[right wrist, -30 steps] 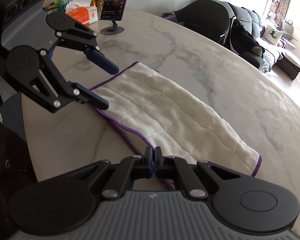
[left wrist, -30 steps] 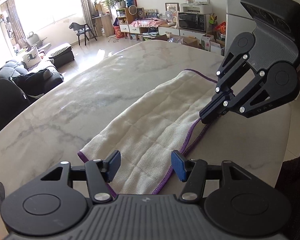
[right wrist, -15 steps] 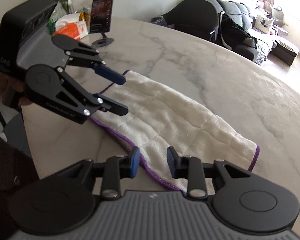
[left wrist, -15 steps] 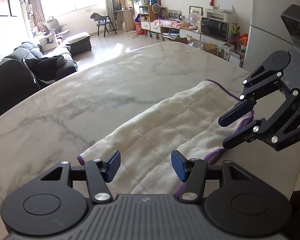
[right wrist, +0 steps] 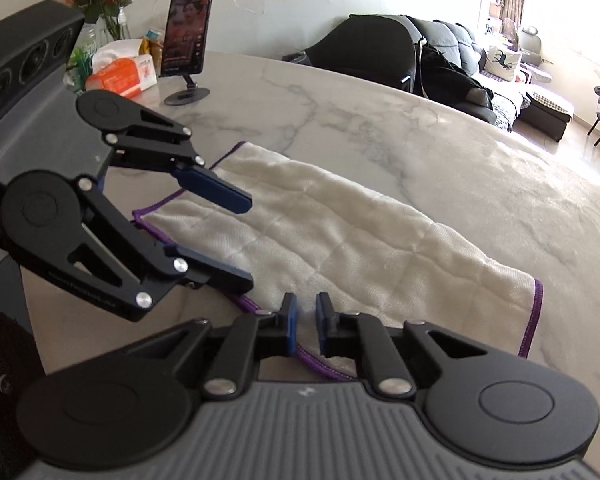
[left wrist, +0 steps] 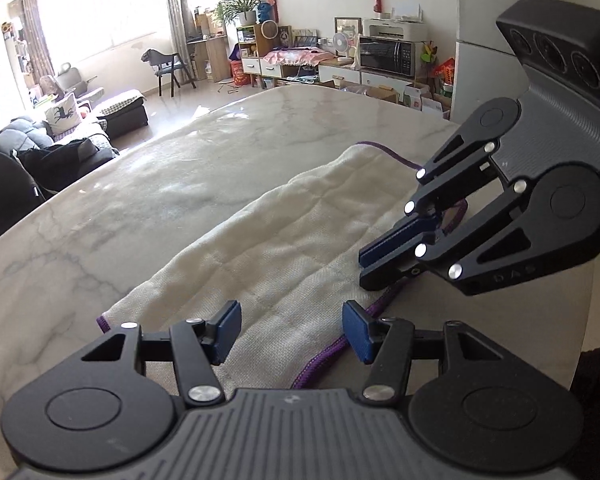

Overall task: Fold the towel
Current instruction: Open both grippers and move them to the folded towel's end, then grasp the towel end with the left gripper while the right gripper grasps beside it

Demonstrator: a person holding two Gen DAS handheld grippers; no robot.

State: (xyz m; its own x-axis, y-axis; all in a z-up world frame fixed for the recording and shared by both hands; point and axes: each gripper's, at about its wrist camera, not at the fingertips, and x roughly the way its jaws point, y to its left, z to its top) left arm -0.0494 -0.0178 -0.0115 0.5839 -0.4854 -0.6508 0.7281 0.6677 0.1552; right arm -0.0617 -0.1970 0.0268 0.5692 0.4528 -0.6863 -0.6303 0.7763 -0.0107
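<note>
A cream towel (left wrist: 268,248) with purple trim lies folded lengthwise on the marble table (left wrist: 140,184); it also shows in the right wrist view (right wrist: 340,240). My left gripper (left wrist: 291,330) is open, its fingers over the towel's near end; in the right wrist view (right wrist: 250,242) it straddles the towel's left end. My right gripper (right wrist: 303,320) is nearly shut, with a narrow gap, around the towel's purple near edge. In the left wrist view the right gripper (left wrist: 366,268) rests its tips at that edge.
A phone on a stand (right wrist: 188,40), a tissue pack (right wrist: 122,74) and a flower vase (right wrist: 100,4) stand at the table's far left corner. The table's near edge (left wrist: 572,320) runs close beside the towel. Sofas and furniture lie beyond the table.
My right gripper opened half a second ago and has now closed most of the way around the towel's near edge. My left gripper stayed open over the towel's end.
</note>
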